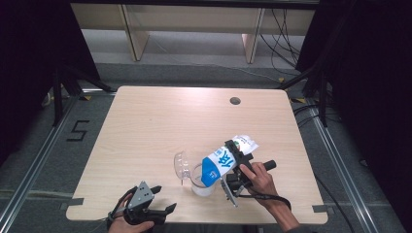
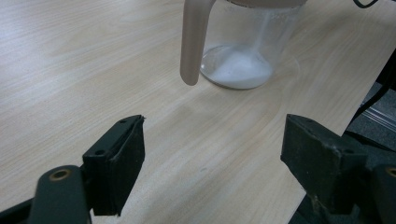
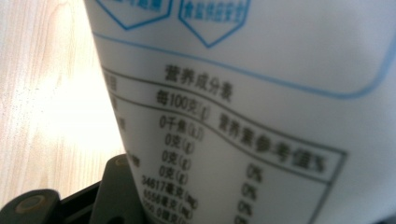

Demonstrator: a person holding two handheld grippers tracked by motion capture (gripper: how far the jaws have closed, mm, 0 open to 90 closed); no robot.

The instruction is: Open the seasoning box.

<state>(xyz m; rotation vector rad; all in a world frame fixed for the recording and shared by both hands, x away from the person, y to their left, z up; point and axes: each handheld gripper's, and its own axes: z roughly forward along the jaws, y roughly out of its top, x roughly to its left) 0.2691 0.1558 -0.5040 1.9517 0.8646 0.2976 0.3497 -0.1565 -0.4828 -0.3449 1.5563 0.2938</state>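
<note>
Two jaws of your right gripper (image 1: 236, 160) clamp the soft salt bag (image 1: 224, 161), tilted over the clear jug (image 1: 199, 182); squeeze mid-body gently, since it sags and shifts. Your left gripper (image 1: 163, 199) rests open.

Bag (image 1: 224, 162) tilts over jug (image 1: 200, 180), table's (image 1: 145, 126) front-right.

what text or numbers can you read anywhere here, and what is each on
"5": black figure on the floor left of the table.
"营养成分表": heading of the table printed on the white bag held in the right gripper.
"每100克": line under it.
"0%": its right column.
Large white characters on the bag's blue band and the other rows: too blurred.
</note>
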